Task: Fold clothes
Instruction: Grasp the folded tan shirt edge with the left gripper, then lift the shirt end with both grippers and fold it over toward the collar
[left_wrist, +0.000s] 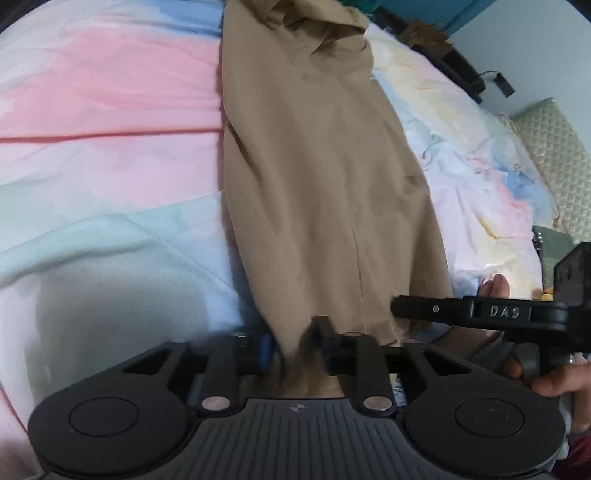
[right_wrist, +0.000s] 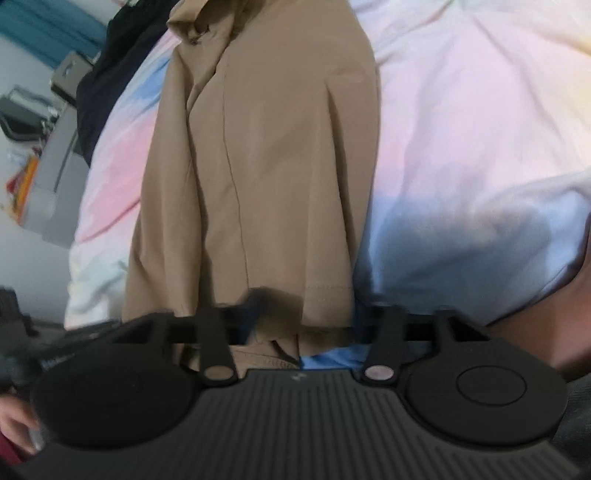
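Your left gripper (left_wrist: 295, 345) and right gripper (right_wrist: 295, 314) both look clamped on the tan garment's (left_wrist: 325, 177) near hem, stretching toward 12 o'clock on the bedsheet (left_wrist: 110, 110); uneven lifting could skew the fold.

Bed w/ pastel tie-dye sheet (left_wrist: 110, 110) in pink, blue & yellow; dark clothing (right_wrist: 110, 74) heaped at its far edge, teal curtain (right_wrist: 44, 33) behind, grey cabinet (right_wrist: 55, 177) beside bed, quilted cushion (left_wrist: 554, 155).
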